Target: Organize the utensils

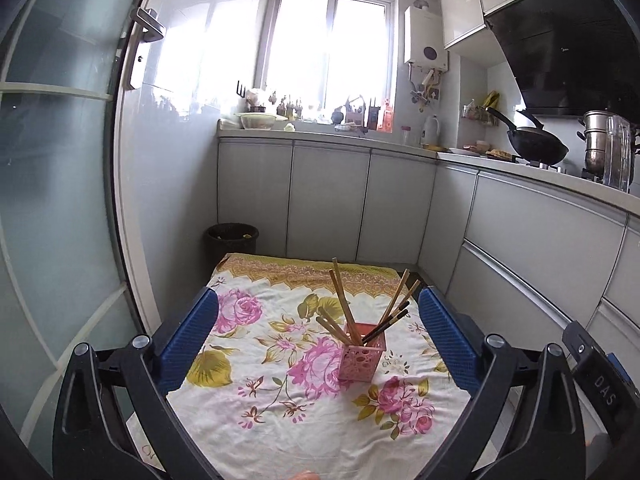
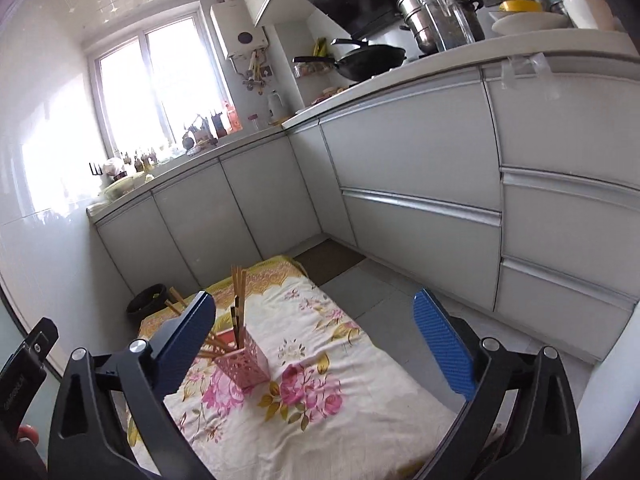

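Observation:
A pink perforated holder [image 1: 362,354] stands upright on the floral cloth [image 1: 256,360], with several wooden and dark chopsticks [image 1: 344,306] fanned out of its top. My left gripper [image 1: 318,300] is open, its blue pads wide apart and well back from the holder, nothing between them. In the right wrist view the same holder [image 2: 242,364] with its chopsticks [image 2: 240,292] sits just inside the left pad. My right gripper [image 2: 314,300] is also open and empty, off to the holder's right and behind it.
The cloth [image 2: 340,412] covers a low table in a narrow kitchen. A dark waste bin [image 1: 232,240] stands past its far left corner. White cabinets [image 2: 420,184] run along the right, with a wok [image 1: 536,146] and a steel pot [image 2: 436,12] on the counter. A glass door [image 1: 60,200] is at left.

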Demonstrator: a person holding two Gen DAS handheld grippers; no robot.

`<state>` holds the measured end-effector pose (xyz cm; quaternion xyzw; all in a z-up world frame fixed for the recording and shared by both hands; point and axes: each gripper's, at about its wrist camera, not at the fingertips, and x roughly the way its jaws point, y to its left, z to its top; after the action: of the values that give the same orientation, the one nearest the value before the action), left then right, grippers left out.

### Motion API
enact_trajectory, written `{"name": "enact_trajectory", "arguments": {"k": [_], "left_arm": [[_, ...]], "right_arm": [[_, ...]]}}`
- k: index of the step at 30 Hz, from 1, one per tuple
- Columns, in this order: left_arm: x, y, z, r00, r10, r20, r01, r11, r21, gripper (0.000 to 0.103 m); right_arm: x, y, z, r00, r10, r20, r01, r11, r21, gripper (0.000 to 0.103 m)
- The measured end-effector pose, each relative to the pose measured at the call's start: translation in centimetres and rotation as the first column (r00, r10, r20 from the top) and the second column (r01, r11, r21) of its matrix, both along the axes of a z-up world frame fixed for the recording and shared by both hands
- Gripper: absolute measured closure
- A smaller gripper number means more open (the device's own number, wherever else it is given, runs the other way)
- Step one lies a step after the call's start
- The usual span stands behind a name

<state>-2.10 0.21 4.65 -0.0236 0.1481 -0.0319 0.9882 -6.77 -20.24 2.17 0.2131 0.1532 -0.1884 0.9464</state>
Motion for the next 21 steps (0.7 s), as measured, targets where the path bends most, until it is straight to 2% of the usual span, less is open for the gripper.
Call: {"name": "enact_trajectory", "arguments": {"k": [3, 8, 21], "left_arm": [[-2.0, -0.7, 0.4, 1.000, -0.017, 0.019, 0.017, 1.000, 0.017, 0.007], [-4.1, -1.5, 0.7, 0.998, -0.031, 0.056, 0.028, 0.998, 0.051, 0.007], [-4.2, -1.1, 0.9, 0.999, -0.024, 0.048, 0.021, 0.998, 0.058, 0.007]], "right_arm": [[-1.4, 0.5, 0.1, 1.000, 0.012, -0.022, -0.013, 0.999, -0.047, 0.007], [-3.0, 0.7, 0.6, 0.999, 0.040, 0.005, -0.039, 0.998, -0.049, 0.007], [-3.4, 1.7, 1.5, 0.998, 0.062, 0.016, -0.060, 0.995, -0.084, 0.007]]}}
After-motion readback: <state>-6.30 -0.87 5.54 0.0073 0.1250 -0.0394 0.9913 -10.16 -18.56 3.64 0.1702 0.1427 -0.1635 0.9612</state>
